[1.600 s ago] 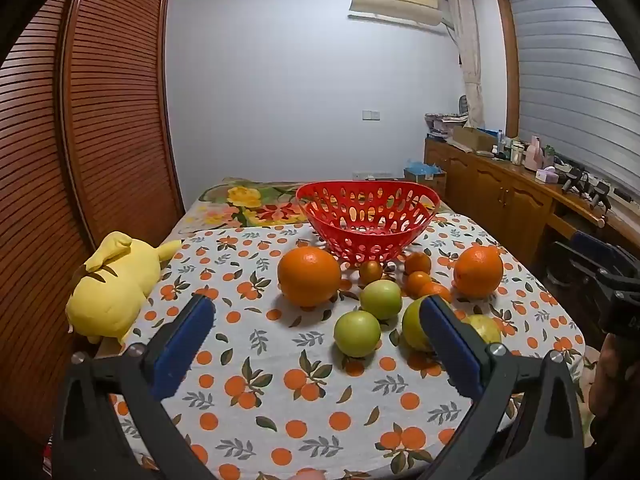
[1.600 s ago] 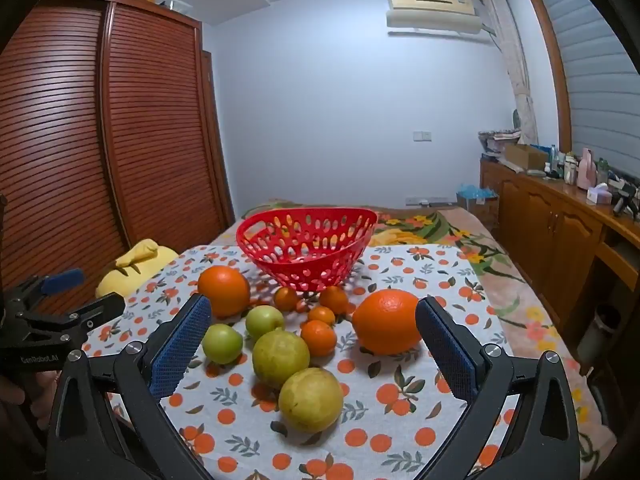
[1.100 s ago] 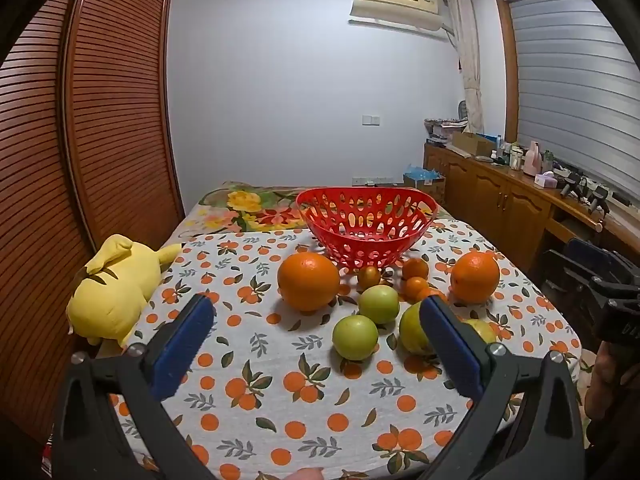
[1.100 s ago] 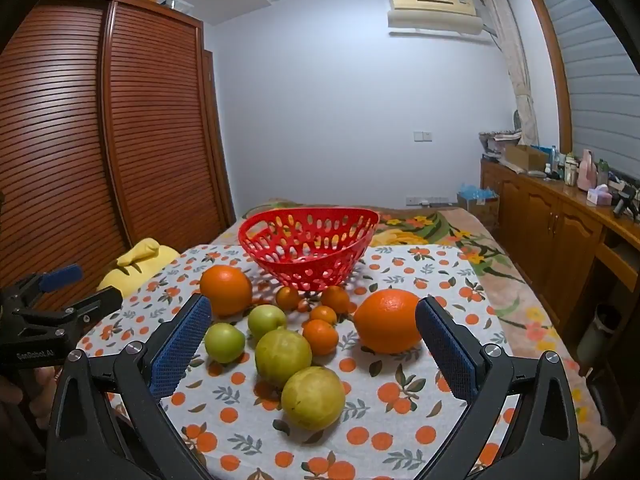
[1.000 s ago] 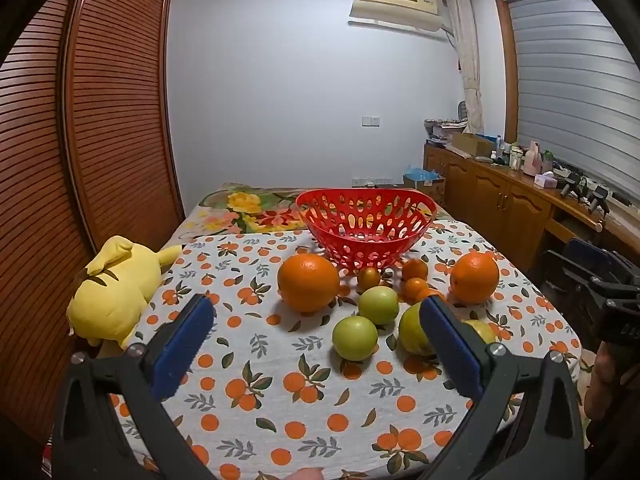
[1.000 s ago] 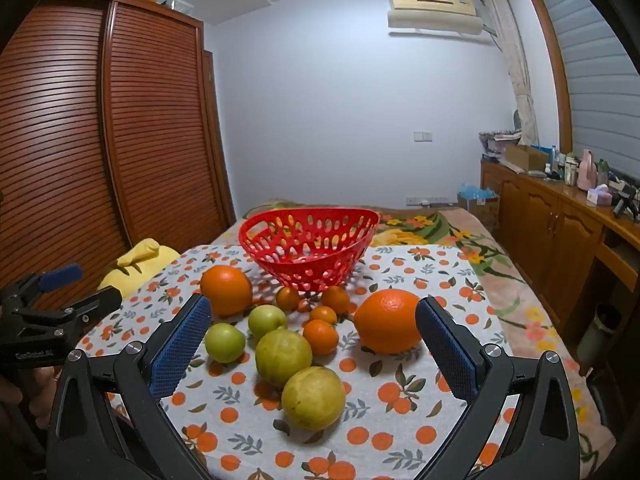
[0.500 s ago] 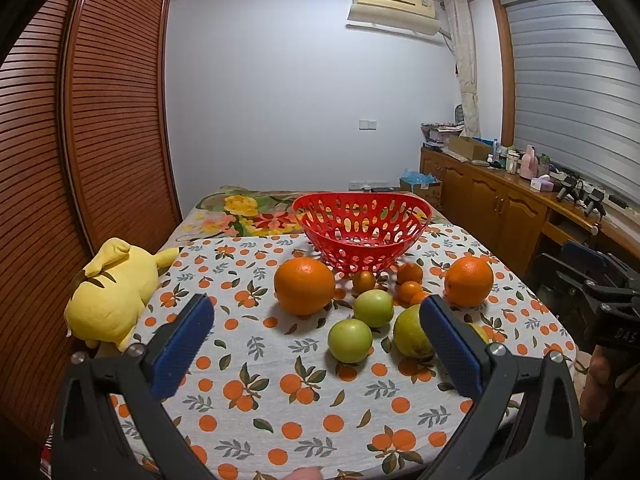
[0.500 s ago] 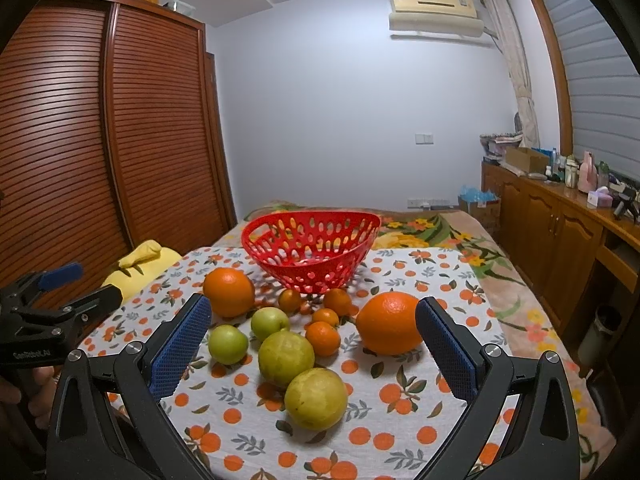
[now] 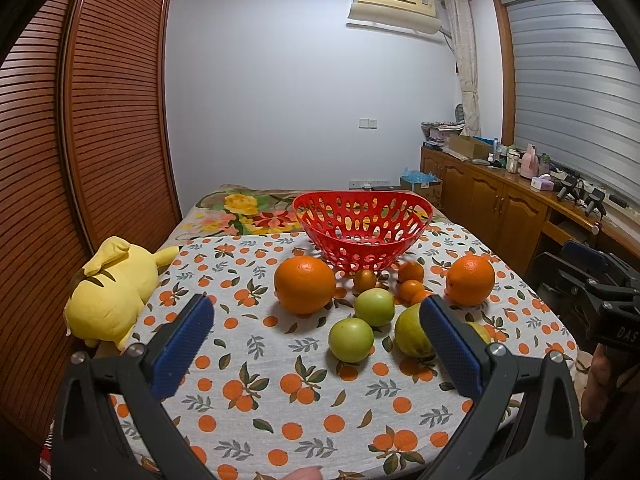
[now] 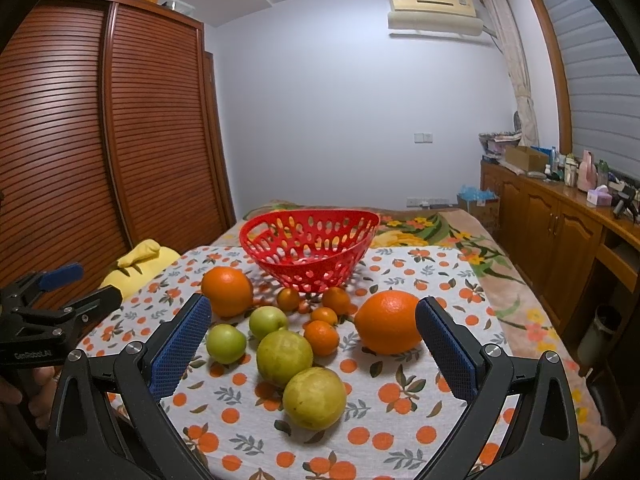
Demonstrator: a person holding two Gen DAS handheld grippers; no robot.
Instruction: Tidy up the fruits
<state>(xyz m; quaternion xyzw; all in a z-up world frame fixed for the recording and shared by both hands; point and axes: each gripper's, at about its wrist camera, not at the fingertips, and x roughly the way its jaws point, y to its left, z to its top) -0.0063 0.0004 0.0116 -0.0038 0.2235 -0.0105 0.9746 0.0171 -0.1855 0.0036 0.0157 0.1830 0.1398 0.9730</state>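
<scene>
Right wrist view: the right gripper [image 10: 312,320] has its jaws spread wide and holds nothing, hanging above the near edge of the worktop [image 10: 404,412]. Between the blue pads sit 2 yellow-green citrus [image 10: 314,398], 2 green apples [image 10: 226,343], 4 small tangerines [image 10: 321,337] and the right-hand orange [image 10: 389,322], which lies just beside the right pad in the frame. A second orange [image 10: 227,291] lies to the left, and the red basket [image 10: 310,250], apparently with no fruit in it, stands behind the cluster.

In the left wrist view the left gripper [image 9: 316,320] is equally wide open and holds nothing, set back from the fruit over the patterned cloth, with the same orange [image 9: 305,285] and apples [image 9: 351,339] ahead of it. A yellow plush toy [image 9: 110,286] lies at the left edge of the surface.

Likely risks, as I judge them:
- The fruit is round and packed close, several pieces touching, so closing on 1 may nudge neighbours and set them rolling toward the near edge.
- The big oranges look almost as wide as the open jaws; an off-centre grip could squirt one out.
- The basket looks light, and a fruit dropped against its rim might tip or slide it.
- Both grippers aim at 1 cluster and could collide.
</scene>
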